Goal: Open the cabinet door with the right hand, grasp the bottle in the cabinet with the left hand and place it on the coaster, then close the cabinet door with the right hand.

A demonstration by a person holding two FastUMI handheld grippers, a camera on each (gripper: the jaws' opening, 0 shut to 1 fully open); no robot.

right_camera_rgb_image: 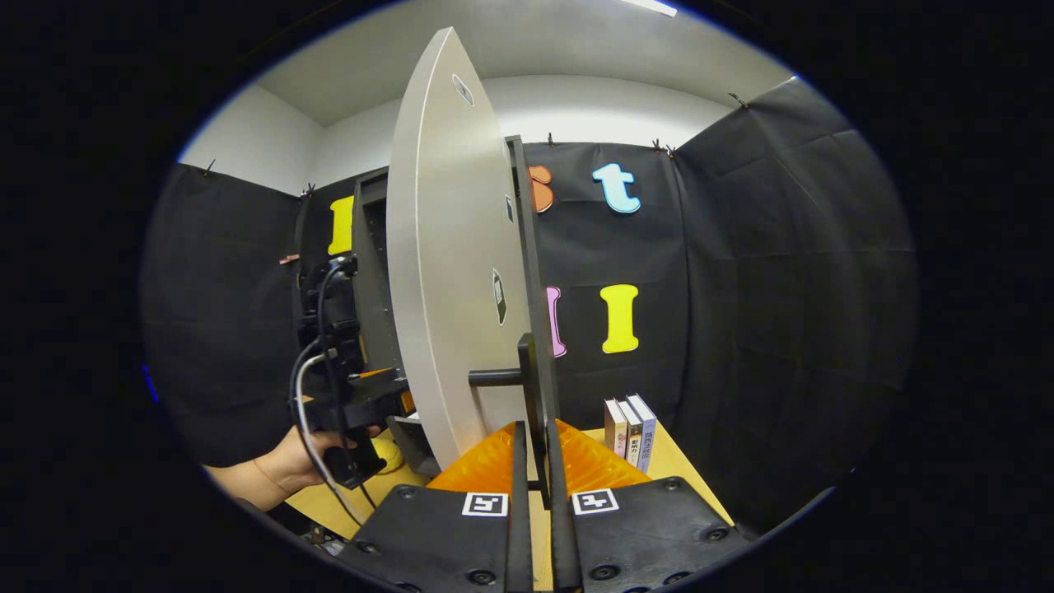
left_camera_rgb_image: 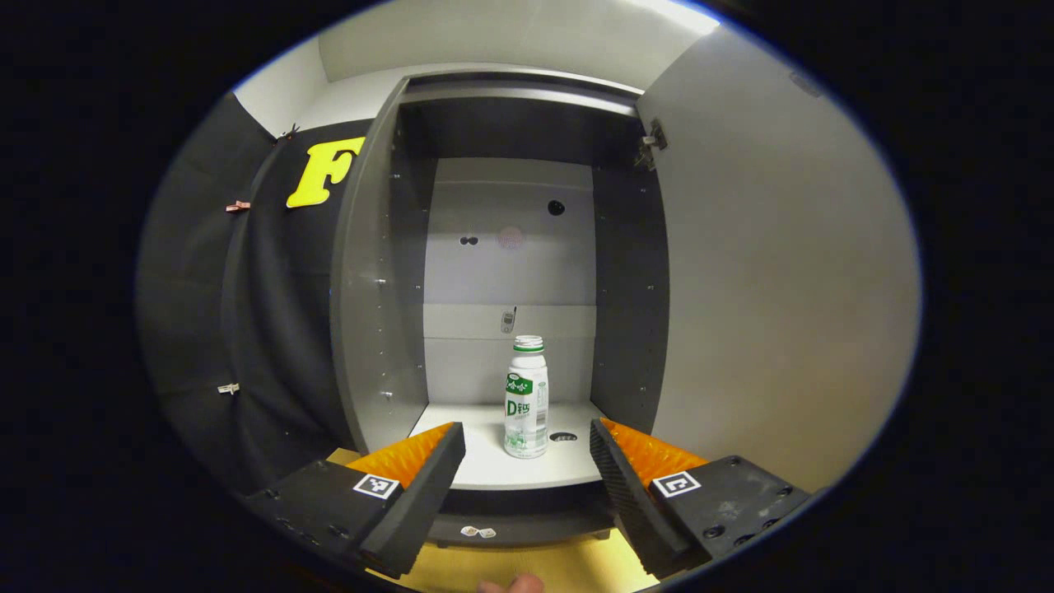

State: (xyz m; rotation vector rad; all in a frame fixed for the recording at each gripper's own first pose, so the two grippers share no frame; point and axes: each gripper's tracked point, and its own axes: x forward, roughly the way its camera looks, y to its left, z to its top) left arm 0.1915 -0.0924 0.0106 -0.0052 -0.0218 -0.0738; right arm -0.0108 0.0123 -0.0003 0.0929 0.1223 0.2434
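Note:
A white bottle [left_camera_rgb_image: 525, 395] with a green label and a pale cap stands upright on the cabinet's [left_camera_rgb_image: 387, 288] light floor, near the front edge. My left gripper [left_camera_rgb_image: 525, 432] hangs open just in front of the cabinet, and the bottle shows in the gap between its fingers, still beyond the tips. The cabinet door [right_camera_rgb_image: 449, 272] is swung wide open. My right gripper [right_camera_rgb_image: 533, 428] is shut on the door's dark vertical handle [right_camera_rgb_image: 531, 371]. In the right gripper view, the left gripper [right_camera_rgb_image: 362, 395] and the hand [right_camera_rgb_image: 288, 465] holding it are at the cabinet's mouth.
The open door [left_camera_rgb_image: 782, 288] forms a pale wall along the right of the left gripper view. Three books [right_camera_rgb_image: 630, 428] stand on the yellow table [right_camera_rgb_image: 675, 469] behind the door. Black cloth walls close in the booth.

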